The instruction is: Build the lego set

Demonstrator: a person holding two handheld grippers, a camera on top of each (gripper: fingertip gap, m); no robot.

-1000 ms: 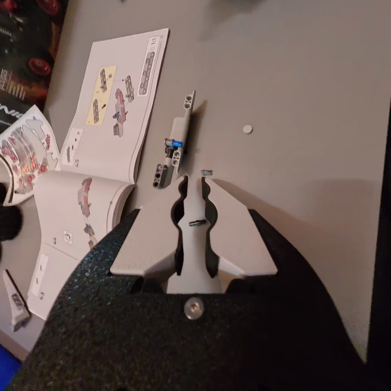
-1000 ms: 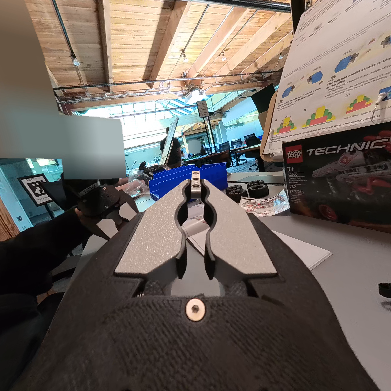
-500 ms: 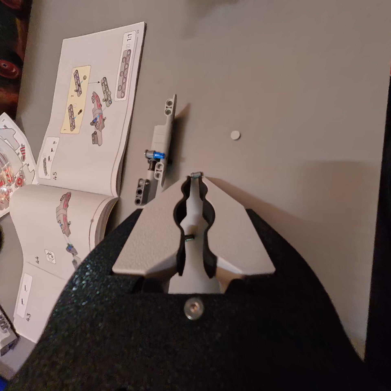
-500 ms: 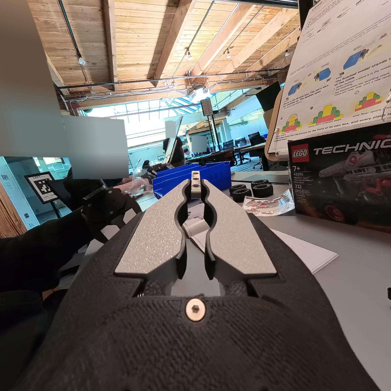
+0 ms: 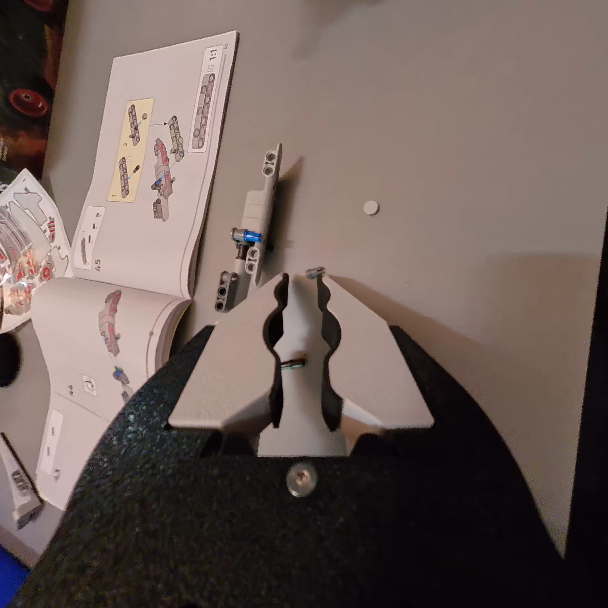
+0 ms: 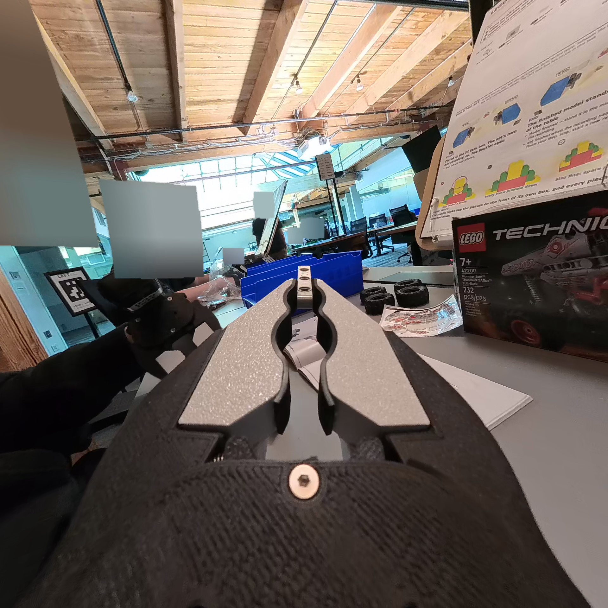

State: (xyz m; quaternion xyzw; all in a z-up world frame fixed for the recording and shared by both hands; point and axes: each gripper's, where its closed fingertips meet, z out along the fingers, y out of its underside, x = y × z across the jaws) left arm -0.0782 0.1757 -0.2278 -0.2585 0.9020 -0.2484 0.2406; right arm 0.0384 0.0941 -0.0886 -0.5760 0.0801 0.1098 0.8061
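My left gripper [image 5: 302,278] is open, low over the grey table. A small grey pin [image 5: 315,271] lies at the tip of its right finger. A dark pin [image 5: 293,363] lies on the table between the fingers, farther back. A grey beam assembly [image 5: 260,210] with a blue pin [image 5: 251,235] stands just ahead to the left, with a dark grey connector [image 5: 225,291] beside it. My right gripper [image 6: 304,284] is shut on a light grey beam [image 6: 303,292] and holds it above the table. The left gripper also shows in the right wrist view [image 6: 171,329].
The open instruction booklet [image 5: 158,158] and a sticker sheet [image 5: 26,237] lie left of the assembly. A round grey tile [image 5: 371,208] lies to the right. The set's box [image 6: 533,279], black tyres [image 6: 394,296] and a blue bin [image 6: 329,273] stand at the back. Left tips to right tips: about 20 cm. Measured from the fingertips, the dark grey connector [image 5: 225,291] is 4 cm or so from the left gripper and 20 cm from the right.
My left gripper narrowed around the small grey pin, then opened again; the pin now sits at its right fingertip. The right gripper keeps its hold on the beam and has shifted slightly.
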